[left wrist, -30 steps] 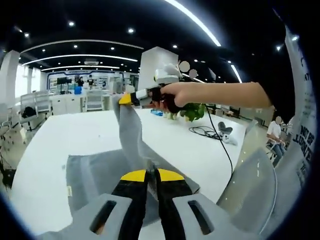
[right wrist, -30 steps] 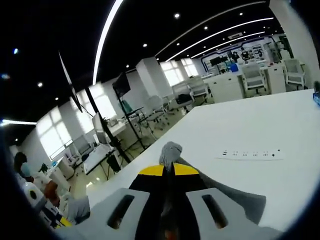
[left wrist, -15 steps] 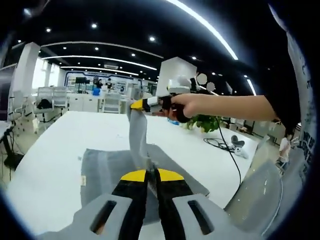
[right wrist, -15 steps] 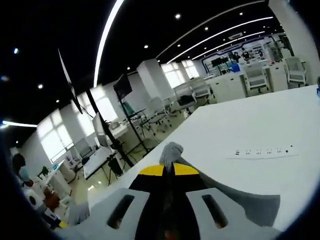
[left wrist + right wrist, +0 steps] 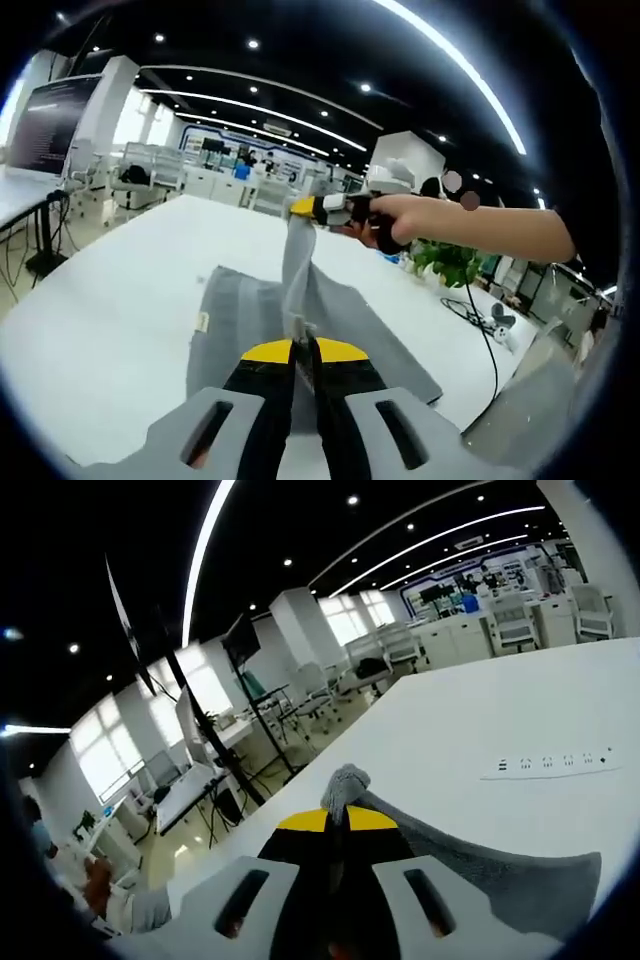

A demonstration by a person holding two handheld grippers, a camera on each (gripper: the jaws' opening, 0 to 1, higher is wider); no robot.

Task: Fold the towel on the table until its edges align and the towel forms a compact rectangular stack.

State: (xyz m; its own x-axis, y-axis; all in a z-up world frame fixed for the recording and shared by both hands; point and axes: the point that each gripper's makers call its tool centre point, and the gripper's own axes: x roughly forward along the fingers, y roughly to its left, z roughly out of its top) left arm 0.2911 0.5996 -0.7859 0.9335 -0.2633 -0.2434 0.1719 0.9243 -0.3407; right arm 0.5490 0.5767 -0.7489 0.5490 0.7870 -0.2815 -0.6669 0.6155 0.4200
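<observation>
Above the table (image 5: 90,330), your left gripper (image 5: 303,352) and right gripper (image 5: 338,818) each pinch the towel (image 5: 250,320): soft, limp, corner-held.

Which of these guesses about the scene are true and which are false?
1. The soft grey cloth towel is partly lifted off the white table: true.
2. The left tool hangs open over the towel: false, it is shut on the towel's edge.
3. The right tool pinches a towel corner: true.
4. A white power strip lies on the table: true.
5. The towel is folded into a neat stack: false, it is spread out.
</observation>
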